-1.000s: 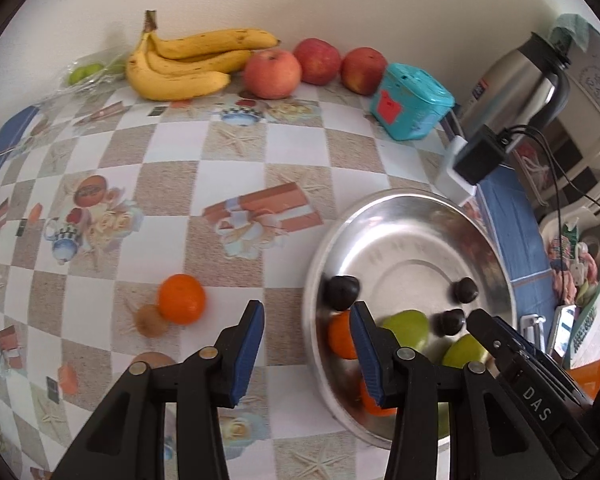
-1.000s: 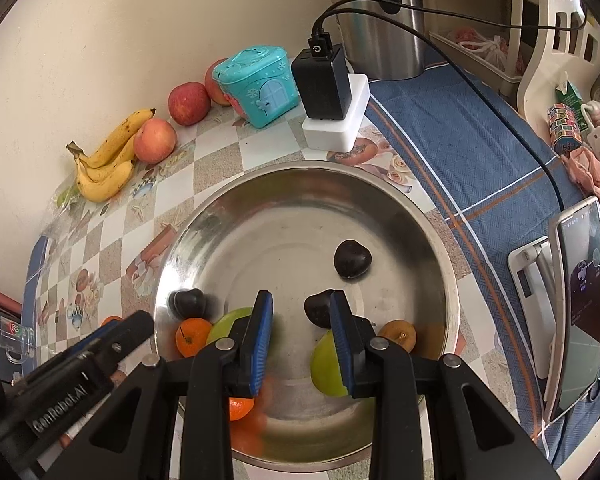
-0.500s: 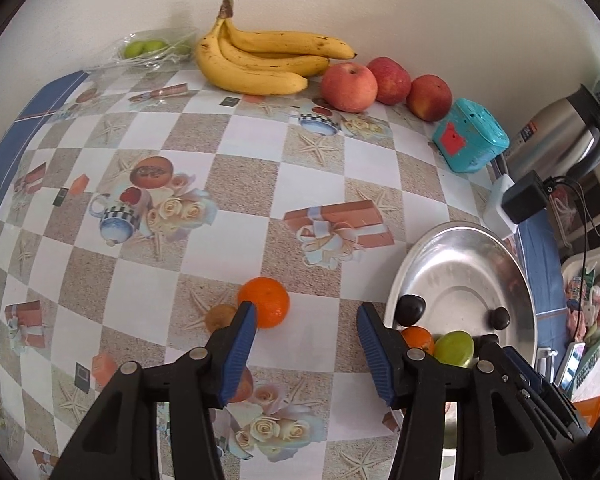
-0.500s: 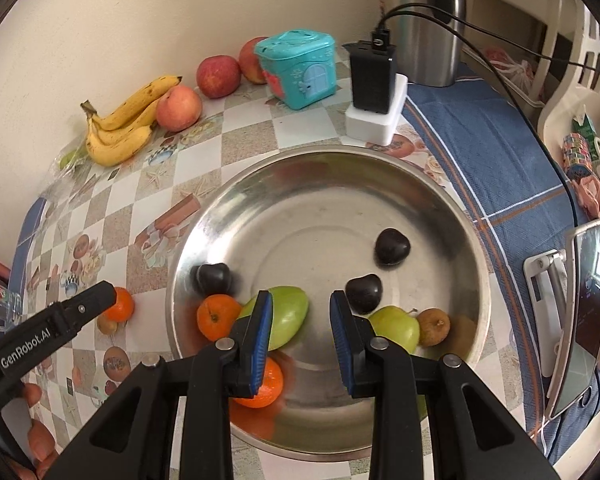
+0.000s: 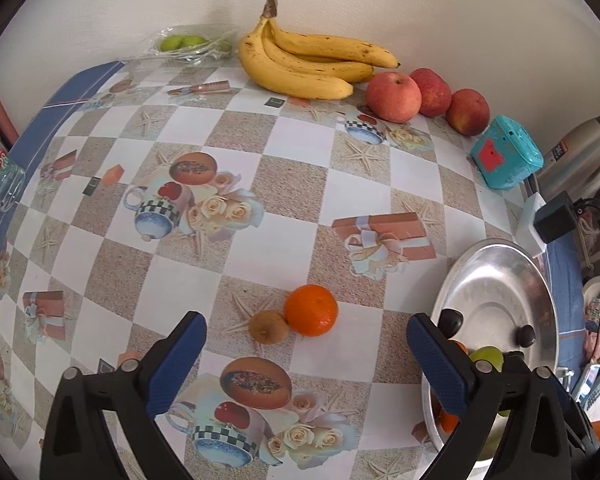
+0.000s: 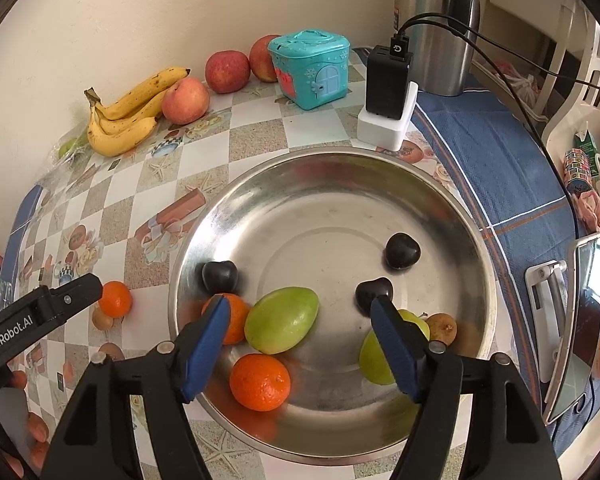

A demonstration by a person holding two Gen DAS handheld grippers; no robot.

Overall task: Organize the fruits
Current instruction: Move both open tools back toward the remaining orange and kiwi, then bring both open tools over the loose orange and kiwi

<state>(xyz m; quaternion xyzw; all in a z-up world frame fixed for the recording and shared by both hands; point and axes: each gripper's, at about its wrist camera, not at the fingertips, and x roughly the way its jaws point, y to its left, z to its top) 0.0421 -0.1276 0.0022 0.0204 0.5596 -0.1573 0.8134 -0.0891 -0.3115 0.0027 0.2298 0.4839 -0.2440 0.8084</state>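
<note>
Bowl (image 6: 204,216): steel, collecting the fruit you are sorting; two oranges, green fruits, dark plums and a small brown fruit are sitting low near your side.
Right gripper (image 6: 300,344): you are hovering it over the bowl with jaws opening and nothing between the pads; the nearer orange (image 6: 260,382) is lying just below.
Left gripper (image 5: 306,356): you are spreading it wide, jaws opening and empty, aiming at the loose orange (image 5: 311,310) on the tablecloth (image 5: 300,184).
Brown fruit (image 5: 268,326): touching that orange, so you are likely needing a clean approach.
Bananas (image 5: 312,64) and apples (image 5: 393,96): lying by the wall, outside the bowl.
</note>
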